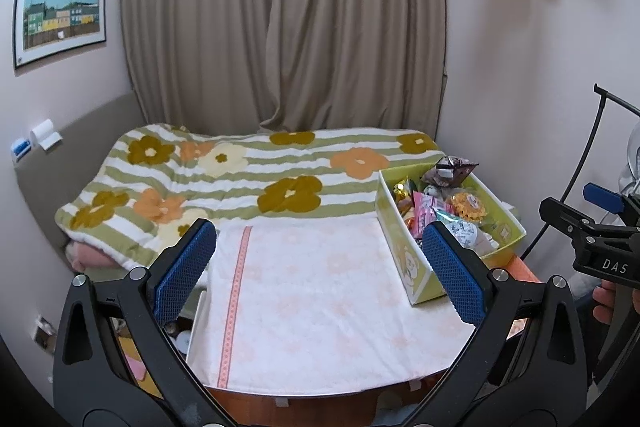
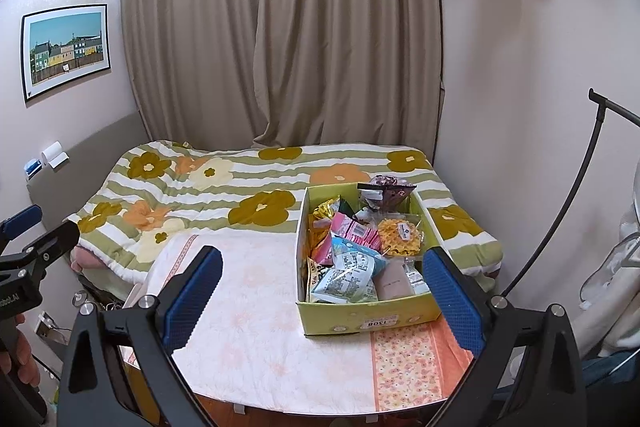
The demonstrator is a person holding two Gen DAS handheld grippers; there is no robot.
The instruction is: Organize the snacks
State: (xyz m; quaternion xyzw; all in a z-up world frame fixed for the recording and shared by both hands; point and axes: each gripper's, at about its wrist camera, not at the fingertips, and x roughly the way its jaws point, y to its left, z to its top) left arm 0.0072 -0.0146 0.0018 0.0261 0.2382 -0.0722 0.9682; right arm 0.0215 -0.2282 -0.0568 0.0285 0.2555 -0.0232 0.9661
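Observation:
A yellow-green cardboard box [image 2: 360, 323] stands on the right side of the cloth-covered table [image 2: 248, 327]. It holds several snack packets: a brown bag [image 2: 386, 189] at the far end, a round yellow snack [image 2: 400, 237], a pink packet [image 2: 352, 227] and a light blue packet [image 2: 352, 267]. My right gripper [image 2: 322, 297] is open and holds nothing, just short of the box's near wall. My left gripper [image 1: 320, 267] is also open, over the bare cloth to the left of the box [image 1: 404, 255]. Its right pad [image 1: 452, 271] overlaps the box's near corner in the left wrist view.
A bed with a green-striped floral blanket [image 2: 224, 195] lies directly behind the table, with beige curtains [image 2: 280, 47] beyond it. A black stand pole [image 2: 560, 227] curves along the right wall. A hand [image 1: 604, 301] holds the other gripper's handle at the right edge.

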